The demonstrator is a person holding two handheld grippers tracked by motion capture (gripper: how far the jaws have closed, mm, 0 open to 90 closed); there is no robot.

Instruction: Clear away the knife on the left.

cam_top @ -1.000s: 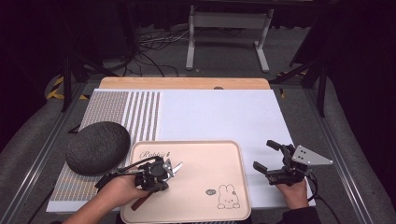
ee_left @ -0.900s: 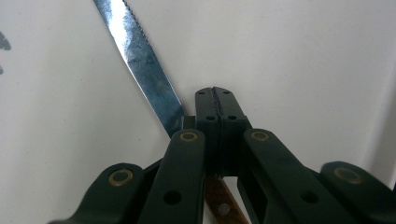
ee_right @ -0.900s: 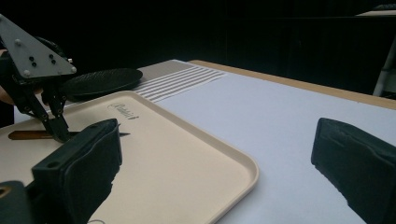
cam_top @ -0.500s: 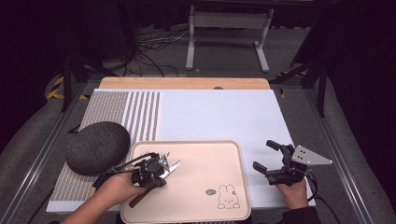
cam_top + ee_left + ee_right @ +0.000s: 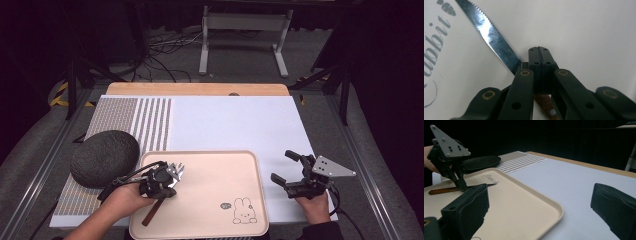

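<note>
Little has shifted since the earlier frames: the left gripper (image 5: pixel 162 181) has edged slightly toward the left rim of the tray (image 5: pixel 250 165) and hangs over the knife (image 5: pixel 491 37), while the right gripper (image 5: pixel 292 172) rests where it was on the white mat (image 5: pixel 235 125) near the desk's near right corner. From the left gripper view the jaws are pressed fully together, and the knife passes beneath them rather than between them: its serrated blade runs out to one side, its brown handle to the other. The right gripper view agrees, showing that gripper's tips down at the junction of handle and blade, the knife lying flat on the tray's near left part. The right gripper stands wide with nothing between its jaws. A dark round cushion (image 5: pixel 104 157) sits on the striped mat by the desk's left edge, just beside the tray. The step in hand looks like lining up on the knife, with no grasp made yet. Next, the left jaws would need to part, straddle the handle and close on it squarely, since a thin blade lying flat gives poor purchase.
</note>
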